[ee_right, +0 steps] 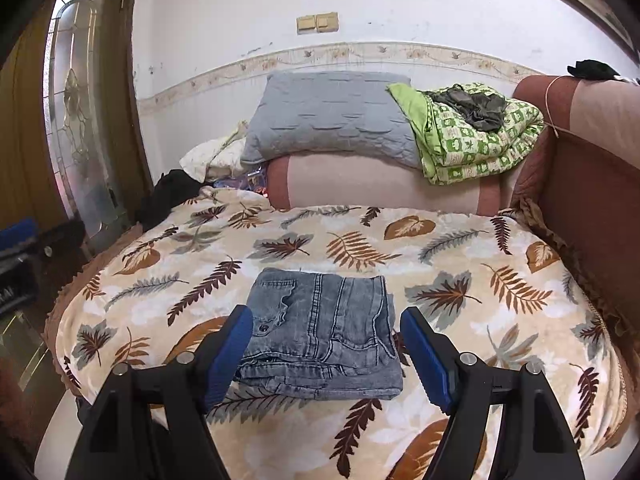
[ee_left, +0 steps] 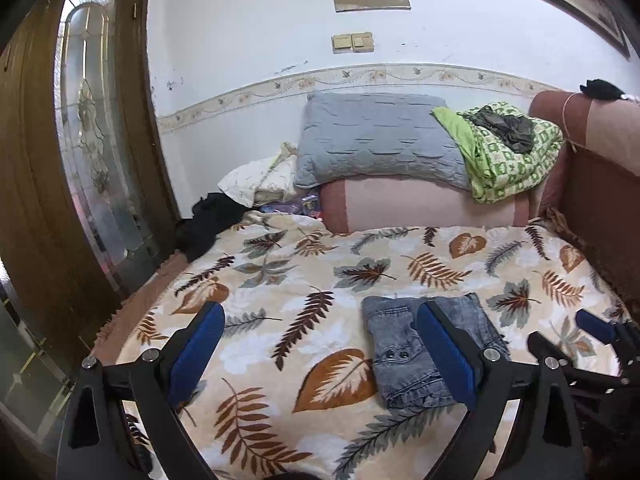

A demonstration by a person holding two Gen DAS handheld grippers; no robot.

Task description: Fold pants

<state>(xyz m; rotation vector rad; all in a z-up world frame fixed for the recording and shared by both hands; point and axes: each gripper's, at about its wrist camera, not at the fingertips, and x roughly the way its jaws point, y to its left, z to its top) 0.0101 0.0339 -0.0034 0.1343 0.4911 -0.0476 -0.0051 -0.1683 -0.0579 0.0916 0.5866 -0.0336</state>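
Grey-blue denim pants (ee_right: 320, 328) lie folded into a compact stack on the leaf-print blanket (ee_right: 460, 240). They also show in the left wrist view (ee_left: 400, 348). My right gripper (ee_right: 326, 344) is open and empty, its blue pads either side of the near edge of the stack, held above it. My left gripper (ee_left: 320, 344) is open and empty, left of the pants; its right finger (ee_left: 444, 348) overlaps the stack in view. The right gripper's blue pad (ee_left: 596, 326) shows at the right edge of the left wrist view.
A grey pillow (ee_right: 328, 116) and a green patterned quilt (ee_right: 480, 140) sit on a pink bolster (ee_right: 380, 184) at the bed's far end. A brown upholstered rail (ee_right: 580, 184) runs along the right. A wooden door with a glass panel (ee_right: 76, 120) stands on the left. Black clothing (ee_right: 168, 196) lies at the far left corner.
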